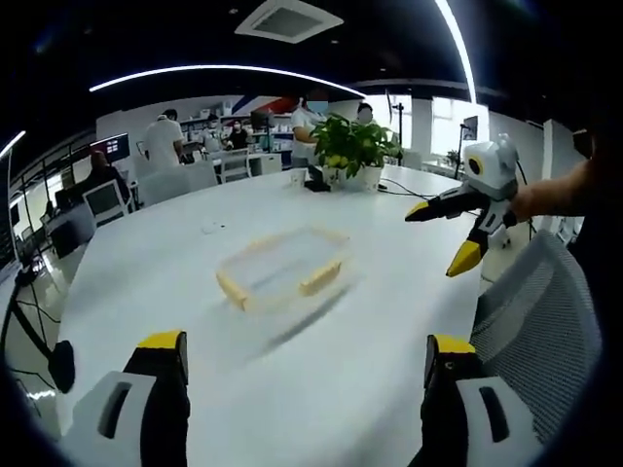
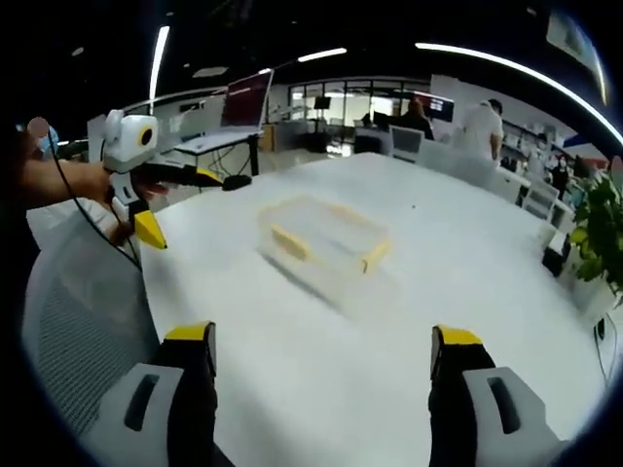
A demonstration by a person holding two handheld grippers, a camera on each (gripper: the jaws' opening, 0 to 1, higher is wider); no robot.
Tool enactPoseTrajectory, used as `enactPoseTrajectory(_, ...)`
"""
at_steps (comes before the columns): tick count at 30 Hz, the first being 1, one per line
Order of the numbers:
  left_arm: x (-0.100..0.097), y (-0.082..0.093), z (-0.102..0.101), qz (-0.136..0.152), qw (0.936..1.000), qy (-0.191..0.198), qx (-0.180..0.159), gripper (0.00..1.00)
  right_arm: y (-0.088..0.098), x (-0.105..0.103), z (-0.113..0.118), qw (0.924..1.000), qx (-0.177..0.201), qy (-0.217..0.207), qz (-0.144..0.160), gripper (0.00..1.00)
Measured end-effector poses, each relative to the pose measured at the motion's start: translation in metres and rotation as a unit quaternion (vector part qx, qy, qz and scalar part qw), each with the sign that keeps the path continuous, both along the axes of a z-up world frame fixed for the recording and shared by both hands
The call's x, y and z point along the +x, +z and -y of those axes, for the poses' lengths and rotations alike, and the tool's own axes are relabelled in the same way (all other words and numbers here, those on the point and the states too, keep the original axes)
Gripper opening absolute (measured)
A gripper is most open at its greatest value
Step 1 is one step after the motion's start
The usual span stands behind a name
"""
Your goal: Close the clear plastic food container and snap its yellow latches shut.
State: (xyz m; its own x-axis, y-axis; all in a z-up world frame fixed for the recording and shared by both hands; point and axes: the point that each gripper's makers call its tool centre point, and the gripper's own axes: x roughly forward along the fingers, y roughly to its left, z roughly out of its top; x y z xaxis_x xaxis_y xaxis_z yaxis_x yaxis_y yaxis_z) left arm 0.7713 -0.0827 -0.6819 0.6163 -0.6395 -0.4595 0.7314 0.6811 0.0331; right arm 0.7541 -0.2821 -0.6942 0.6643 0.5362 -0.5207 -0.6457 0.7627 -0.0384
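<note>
We see a broad white round table [image 1: 321, 379] taking up most of the left gripper view, and a grey mesh chair [image 1: 540, 311] tucked at its right edge. At the far edge we have a green potted plant [image 1: 355, 146]. Beyond it, people sit and stand among desks, white chairs [image 1: 180, 180] and monitors [image 1: 110, 148]. The ceiling is dark, crossed by long curved light strips [image 1: 224, 70], with a square vent [image 1: 288, 19] overhead. We catch bright windows [image 1: 443, 122] at the far right.
</note>
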Motion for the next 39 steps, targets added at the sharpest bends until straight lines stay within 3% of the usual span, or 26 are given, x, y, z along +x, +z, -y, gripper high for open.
enactPoseTrajectory(6,-0.004,-0.003,-0.007,-0.003,0.9999,0.005,0.013,0.99,0.004,-0.003,0.001,0.9999,0.004,0.001,0.01,0.99)
enactPoseTrajectory(26,-0.001,0.004,-0.007,0.012,0.9998,0.01,0.016,0.99,0.0,-0.007,0.011,0.9999,-0.01,0.001,0.009,0.99)
enactPoseTrajectory(39,-0.002,0.002,-0.012,0.009,0.9996,0.019,0.017,0.99,0.003,-0.004,0.003,0.9997,-0.004,0.022,0.007,0.99)
